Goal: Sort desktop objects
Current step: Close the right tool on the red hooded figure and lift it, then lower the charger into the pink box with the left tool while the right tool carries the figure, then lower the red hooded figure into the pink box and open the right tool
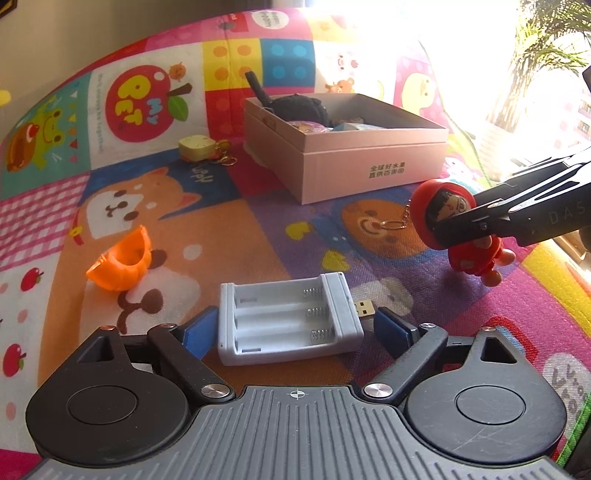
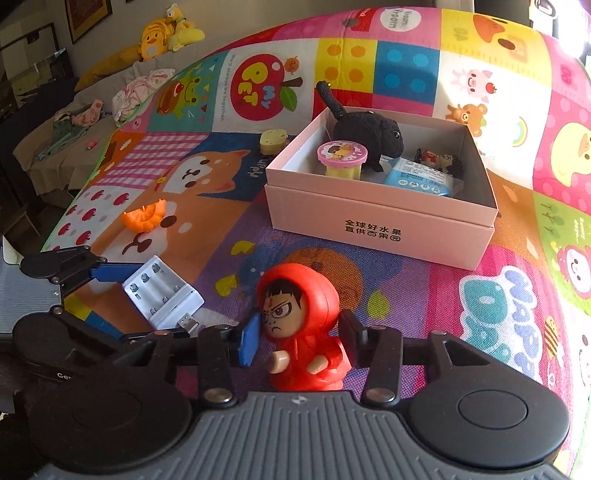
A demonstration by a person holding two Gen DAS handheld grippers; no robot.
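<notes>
A white USB battery charger point(image 1: 288, 317) lies on the play mat between the open jaws of my left gripper point(image 1: 295, 328); the blue pads stand close on either side, and I cannot tell if they touch it. It also shows in the right wrist view point(image 2: 162, 295). My right gripper point(image 2: 299, 338) is shut on the head of a red hooded figurine point(image 2: 303, 325), which stands tilted on the mat point(image 1: 458, 225). A pink open box point(image 2: 380, 225) behind holds a black plush cat point(image 2: 369, 133), a pink-lidded cup point(image 2: 341, 158) and a blue packet point(image 2: 421, 177).
An orange pumpkin-shaped shell point(image 1: 122, 262) lies at the left on the colourful mat point(image 1: 229, 221). A yellow cheese keychain point(image 1: 199, 147) lies left of the box point(image 1: 347, 147). A sofa with plush toys point(image 2: 166, 33) lies beyond the mat. Bright window light at the right.
</notes>
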